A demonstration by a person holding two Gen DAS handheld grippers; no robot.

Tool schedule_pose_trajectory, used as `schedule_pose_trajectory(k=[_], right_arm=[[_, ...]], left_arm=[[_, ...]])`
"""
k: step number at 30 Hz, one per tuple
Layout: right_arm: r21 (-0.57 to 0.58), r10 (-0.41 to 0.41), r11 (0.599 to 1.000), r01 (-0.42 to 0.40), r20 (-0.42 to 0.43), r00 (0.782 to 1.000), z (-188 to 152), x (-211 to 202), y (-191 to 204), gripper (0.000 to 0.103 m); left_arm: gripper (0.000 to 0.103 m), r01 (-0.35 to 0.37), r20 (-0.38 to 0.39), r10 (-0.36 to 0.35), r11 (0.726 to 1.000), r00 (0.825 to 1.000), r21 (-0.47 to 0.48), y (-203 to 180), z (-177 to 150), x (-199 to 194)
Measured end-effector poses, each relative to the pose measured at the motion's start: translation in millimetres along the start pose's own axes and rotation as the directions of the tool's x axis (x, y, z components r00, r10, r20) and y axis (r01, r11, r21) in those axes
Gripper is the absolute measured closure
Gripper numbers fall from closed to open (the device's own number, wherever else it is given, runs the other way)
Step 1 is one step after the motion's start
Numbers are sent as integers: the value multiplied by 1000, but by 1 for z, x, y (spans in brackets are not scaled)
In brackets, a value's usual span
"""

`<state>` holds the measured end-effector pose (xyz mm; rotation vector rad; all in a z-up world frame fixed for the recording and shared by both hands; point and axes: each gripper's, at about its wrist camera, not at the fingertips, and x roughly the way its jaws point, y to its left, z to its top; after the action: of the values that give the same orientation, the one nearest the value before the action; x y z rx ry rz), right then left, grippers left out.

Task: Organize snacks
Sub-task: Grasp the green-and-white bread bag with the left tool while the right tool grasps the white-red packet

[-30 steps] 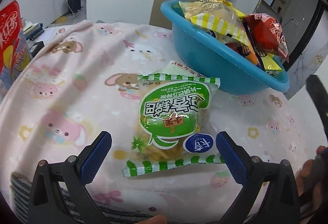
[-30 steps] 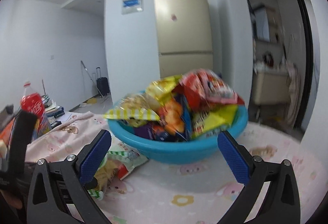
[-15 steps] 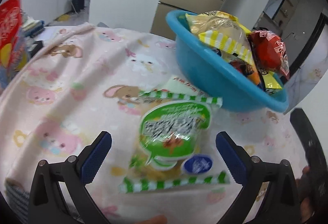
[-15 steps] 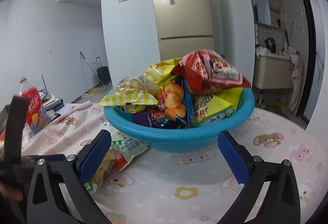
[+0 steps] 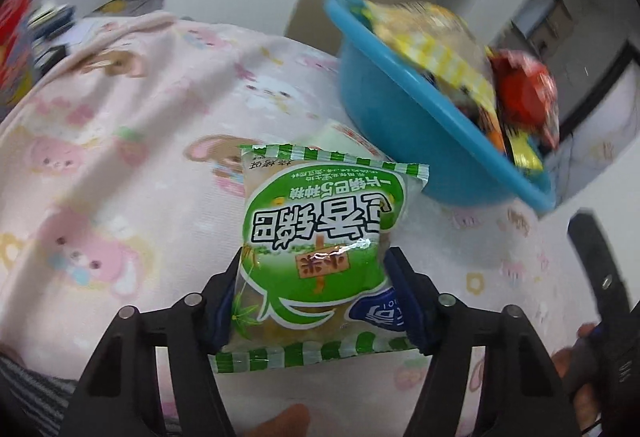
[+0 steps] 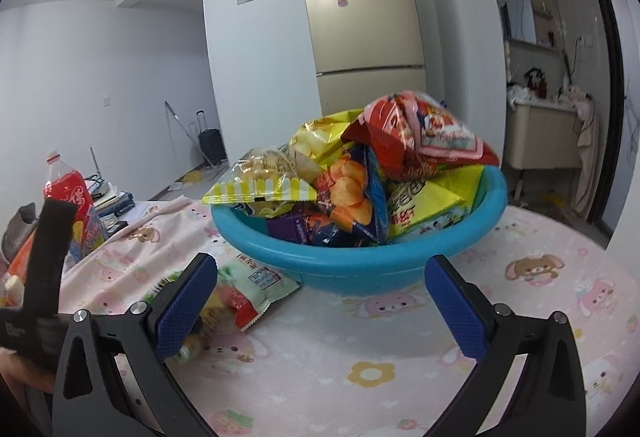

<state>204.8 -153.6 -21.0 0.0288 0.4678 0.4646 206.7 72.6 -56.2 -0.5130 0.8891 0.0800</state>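
On the far left a red bottle [image 6: 70,197] stands at the edge of the tabletop [image 6: 360,357], which has a pink cloth with bunnies and bears on it. Next comes the left gripper [image 5: 310,297]. Its fingers [image 5: 404,293] are closing on a green bag [image 5: 316,249] of snacks, one on each side, and they press into the bag's sides. The bag's far end points at the bowl. Under that far end lies a pale green pack [image 6: 252,285], flat on the cloth, just beside the bowl. The blue bowl [image 6: 360,261] sits in the middle of the tabletop. It is heaped high with snack bags: a yellow striped bag [image 6: 260,189], an orange chip bag [image 6: 348,193], a red bag [image 6: 416,137] on top. The right gripper [image 6: 332,305] hangs in front of the bowl, and its blue fingers [image 6: 456,313] are spread wide with nothing between them. Behind the bowl stands a tall fridge [image 6: 360,17]
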Motion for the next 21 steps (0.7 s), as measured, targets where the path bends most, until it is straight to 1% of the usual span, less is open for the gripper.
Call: schedule_pose_trajectory(k=[2,4,6,7,9,10,12,14,15,18,21], right_arm=[[2,38,999,-38,-29,999,-1,6,1,0],[-21,93,995,-95,-77,993,-4,15,7,0],[-64,179,979,-192,-167,970,-10,30,18,0],[-90,200,971,-223,-210,957,-14,38,24,0],[-163,177,960,-226,-270,946,-21,49,39,0],[-203,159,954,-221,-285,945,-24,53,47,0],[-274,140,936,-219,-283,949,-26,58,57,0],[-344,94,920,-186,-268,959,-28,66,66,0],[-370,77,911,-183,-284,956,-29,74,71,0],[-367,83,907,-208,-327,941,-27,94,79,0],[-291,127,927,-237,-353,927,-19,113,72,0]], left_arm=[[35,-12,50,14,999,999,-47,11,4,-11],[35,-27,102,37,996,994,-90,20,6,-22],[35,-51,123,64,993,990,-110,27,7,-23],[36,-59,103,71,991,992,-119,32,9,-18],[36,-49,57,57,990,997,-134,36,10,-7],[36,-48,64,56,990,996,-133,36,10,-8],[36,-54,62,63,989,996,-139,37,11,-9],[36,-46,57,56,987,997,-156,39,10,-8],[36,-40,52,49,985,997,-170,41,12,-9],[36,-21,42,31,976,999,-216,49,12,-11],[36,-17,42,28,968,999,-249,53,11,-14]])
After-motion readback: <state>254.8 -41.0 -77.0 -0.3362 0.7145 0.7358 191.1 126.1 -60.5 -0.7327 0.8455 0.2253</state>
